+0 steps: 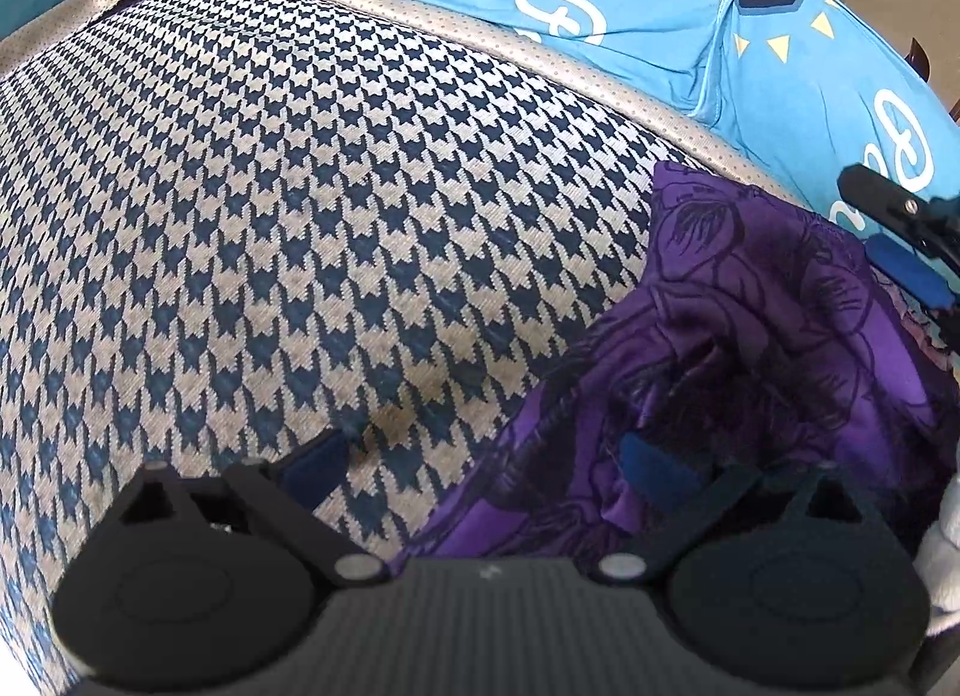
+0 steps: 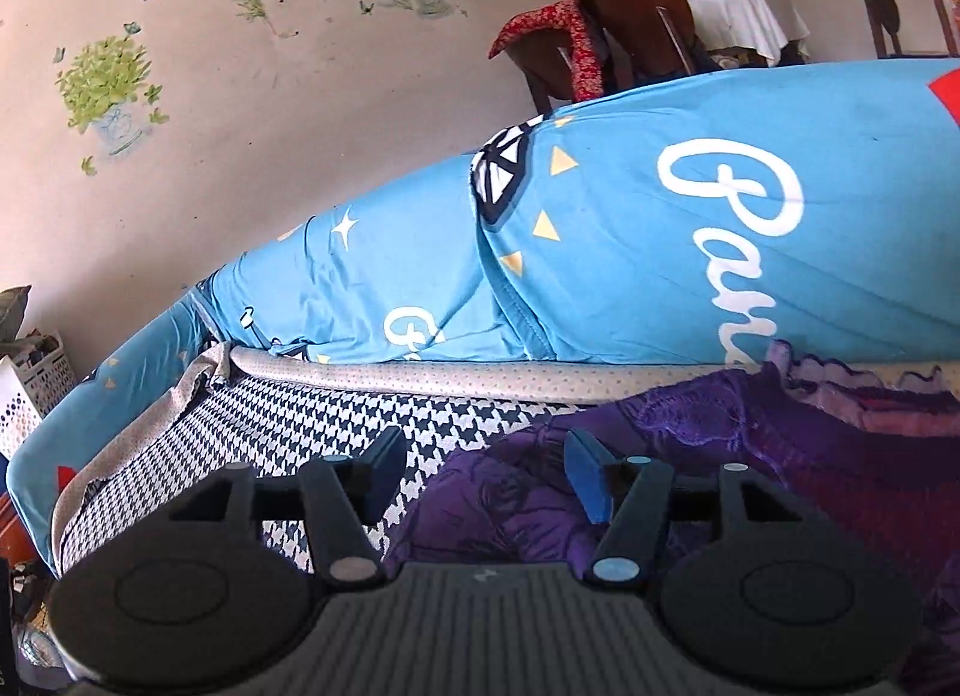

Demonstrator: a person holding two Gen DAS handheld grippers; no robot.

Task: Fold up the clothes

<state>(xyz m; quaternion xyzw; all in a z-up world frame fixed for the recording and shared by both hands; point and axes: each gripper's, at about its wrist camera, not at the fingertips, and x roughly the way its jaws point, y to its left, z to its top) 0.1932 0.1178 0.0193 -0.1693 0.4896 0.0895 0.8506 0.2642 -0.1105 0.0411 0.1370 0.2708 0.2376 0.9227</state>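
Purple garment (image 1: 750,348) between open left tongs (image 1: 486,456).

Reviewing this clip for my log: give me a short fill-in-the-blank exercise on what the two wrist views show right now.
1. The crumpled garment between the grippers is ____ in colour.
2. It lies on a cushion cover with a navy and beige ____ pattern.
3. The left gripper and the right gripper both have their jaws ____.
4. The bedding behind the cushion is light ____ with white lettering.

Missing words: purple; houndstooth; open; blue
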